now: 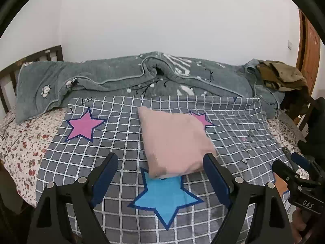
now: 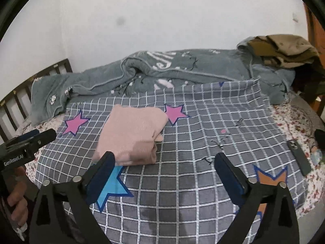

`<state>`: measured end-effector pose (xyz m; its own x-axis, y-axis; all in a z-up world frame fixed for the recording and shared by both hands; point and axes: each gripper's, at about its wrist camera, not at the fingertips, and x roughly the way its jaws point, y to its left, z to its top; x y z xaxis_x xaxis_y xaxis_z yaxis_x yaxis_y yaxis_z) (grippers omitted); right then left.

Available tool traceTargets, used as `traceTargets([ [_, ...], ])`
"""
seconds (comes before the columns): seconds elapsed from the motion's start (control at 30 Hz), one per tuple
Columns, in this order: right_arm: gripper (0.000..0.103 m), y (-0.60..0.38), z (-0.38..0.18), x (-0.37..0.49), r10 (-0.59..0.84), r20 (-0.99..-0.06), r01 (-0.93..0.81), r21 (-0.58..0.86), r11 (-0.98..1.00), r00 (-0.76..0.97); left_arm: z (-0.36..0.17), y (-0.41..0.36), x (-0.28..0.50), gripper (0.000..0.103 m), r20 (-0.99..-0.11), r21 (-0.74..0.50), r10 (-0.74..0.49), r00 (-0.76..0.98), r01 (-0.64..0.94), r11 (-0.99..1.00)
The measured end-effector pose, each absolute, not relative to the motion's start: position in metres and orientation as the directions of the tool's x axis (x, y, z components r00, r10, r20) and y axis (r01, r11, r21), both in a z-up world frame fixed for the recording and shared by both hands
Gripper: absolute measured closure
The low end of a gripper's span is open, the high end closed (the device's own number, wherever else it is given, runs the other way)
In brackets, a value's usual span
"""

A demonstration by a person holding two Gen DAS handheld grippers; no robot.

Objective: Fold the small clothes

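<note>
A pink garment [image 1: 174, 140], folded into a compact rectangle, lies on a grey checked cloth with stars [image 1: 113, 122]. It also shows in the right wrist view [image 2: 132, 134]. My left gripper [image 1: 160, 162] is open and empty, just in front of the garment's near edge. My right gripper [image 2: 164, 160] is open and empty, with the garment ahead and to its left. Each gripper appears at the edge of the other's view: the right one [image 1: 292, 162] and the left one [image 2: 38, 136].
A rumpled grey-green blanket [image 1: 121, 77] lies along the wall behind the cloth. Brown clothes [image 2: 284, 48] are piled at the back right. A dark phone [image 2: 298, 156] lies on the floral sheet at the right. A wooden headboard [image 1: 30, 61] stands at the left.
</note>
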<state>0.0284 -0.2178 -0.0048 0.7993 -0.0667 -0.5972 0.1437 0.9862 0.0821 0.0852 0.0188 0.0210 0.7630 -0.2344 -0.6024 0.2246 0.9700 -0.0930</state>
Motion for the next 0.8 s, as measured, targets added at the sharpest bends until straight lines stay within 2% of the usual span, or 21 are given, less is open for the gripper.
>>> traceTargets([
  [0.4, 0.001, -0.219, 0.020, -0.014, -0.094, -0.580, 0.150, 0.049, 0.988, 0.809, 0.044, 0.009, 0.039, 0.015, -0.575, -0.068, -0.214, 0.790, 0.214, 0.974],
  [0.8, 0.001, -0.225, 0.023, -0.023, -0.088, -0.579, 0.150, 0.060, 0.987, 0.811, 0.047, 0.006, 0.031, 0.015, -0.573, -0.046, -0.192, 0.797, 0.203, 0.978],
])
